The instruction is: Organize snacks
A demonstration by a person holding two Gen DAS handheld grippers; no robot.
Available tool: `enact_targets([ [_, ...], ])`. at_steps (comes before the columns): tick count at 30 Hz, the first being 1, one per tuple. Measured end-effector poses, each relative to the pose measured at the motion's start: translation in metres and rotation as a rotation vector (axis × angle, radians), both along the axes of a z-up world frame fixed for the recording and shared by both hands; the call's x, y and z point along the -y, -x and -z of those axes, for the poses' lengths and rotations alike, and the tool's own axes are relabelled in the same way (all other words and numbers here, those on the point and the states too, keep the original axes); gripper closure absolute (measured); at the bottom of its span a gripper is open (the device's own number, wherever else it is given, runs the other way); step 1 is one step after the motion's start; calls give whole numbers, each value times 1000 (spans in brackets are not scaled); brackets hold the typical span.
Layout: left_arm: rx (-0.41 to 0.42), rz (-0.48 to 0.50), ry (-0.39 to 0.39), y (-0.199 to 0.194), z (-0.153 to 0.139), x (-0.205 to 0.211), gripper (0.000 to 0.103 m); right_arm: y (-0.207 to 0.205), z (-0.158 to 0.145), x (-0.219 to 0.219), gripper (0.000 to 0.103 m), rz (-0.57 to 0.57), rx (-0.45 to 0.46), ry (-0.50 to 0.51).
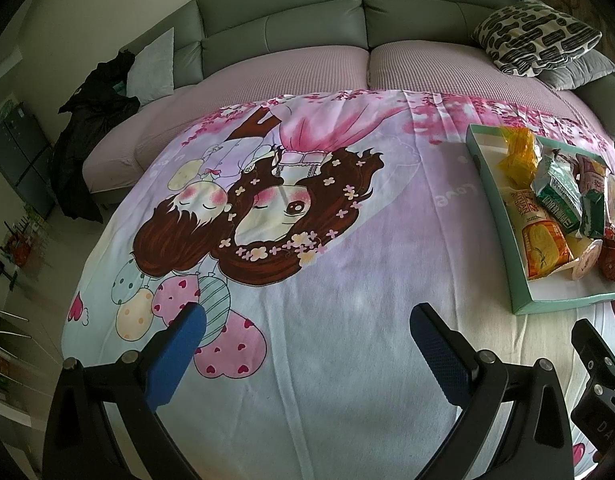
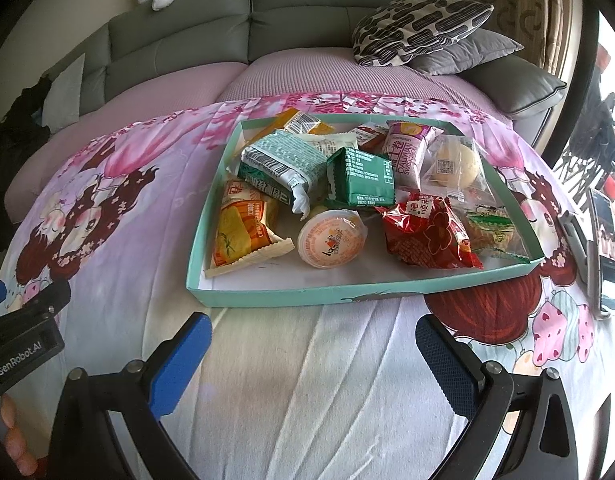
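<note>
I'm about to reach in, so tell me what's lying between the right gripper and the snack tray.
Nothing: in the right wrist view, only bare printed cloth lies between the open right gripper and the teal tray's near wall.

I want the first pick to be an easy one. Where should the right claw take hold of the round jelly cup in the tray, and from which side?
Grip the jelly cup across its round side wall, just under the foil lid, coming from above and the near side. It sits lid-up with bare tray floor in front; the red packet crowds its right. The right claw is open and empty.
</note>
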State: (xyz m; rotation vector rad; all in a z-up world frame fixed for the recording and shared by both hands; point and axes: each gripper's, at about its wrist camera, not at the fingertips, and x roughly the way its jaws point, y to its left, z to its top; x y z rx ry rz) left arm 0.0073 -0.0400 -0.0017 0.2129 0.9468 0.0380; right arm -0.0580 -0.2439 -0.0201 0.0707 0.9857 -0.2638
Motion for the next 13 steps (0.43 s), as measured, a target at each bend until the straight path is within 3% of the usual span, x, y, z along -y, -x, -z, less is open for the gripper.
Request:
enact_targets([
  [13, 10, 14, -7, 1, -2, 3, 1, 0, 2, 2, 0, 5, -8, -3],
])
